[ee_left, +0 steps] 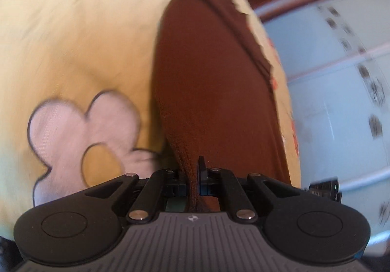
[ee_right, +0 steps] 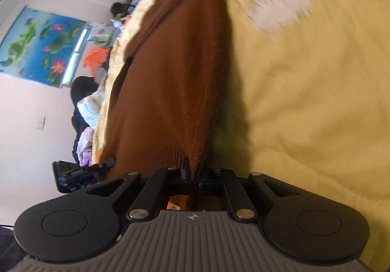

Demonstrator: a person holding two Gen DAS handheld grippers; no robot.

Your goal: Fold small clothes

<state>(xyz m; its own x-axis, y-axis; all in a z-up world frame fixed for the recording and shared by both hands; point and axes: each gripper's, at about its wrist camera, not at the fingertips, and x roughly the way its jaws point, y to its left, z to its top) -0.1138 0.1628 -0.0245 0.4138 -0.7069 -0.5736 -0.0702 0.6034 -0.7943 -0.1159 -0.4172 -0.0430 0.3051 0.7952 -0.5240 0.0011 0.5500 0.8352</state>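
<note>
A brown knitted garment (ee_left: 207, 81) lies stretched over a yellow bedsheet (ee_left: 73, 28) with white flower prints. My left gripper (ee_left: 193, 174) is shut on the garment's near edge, with the cloth pinched between the fingers. In the right wrist view the same brown garment (ee_right: 170, 72) runs away from me over the yellow sheet (ee_right: 304, 101). My right gripper (ee_right: 193, 172) is shut on its ribbed hem. The other gripper (ee_right: 80, 174) shows at the left of the right wrist view, beside the garment's edge. Both views are blurred by motion.
The bed's edge with a scalloped yellow border (ee_right: 117, 52) runs along the garment. Past it are a pile of clothes (ee_right: 85, 111), an orange item (ee_right: 95, 57) and a blue lotus poster (ee_right: 41, 45) on the wall. A pale tiled floor (ee_left: 341, 101) lies beyond the bed.
</note>
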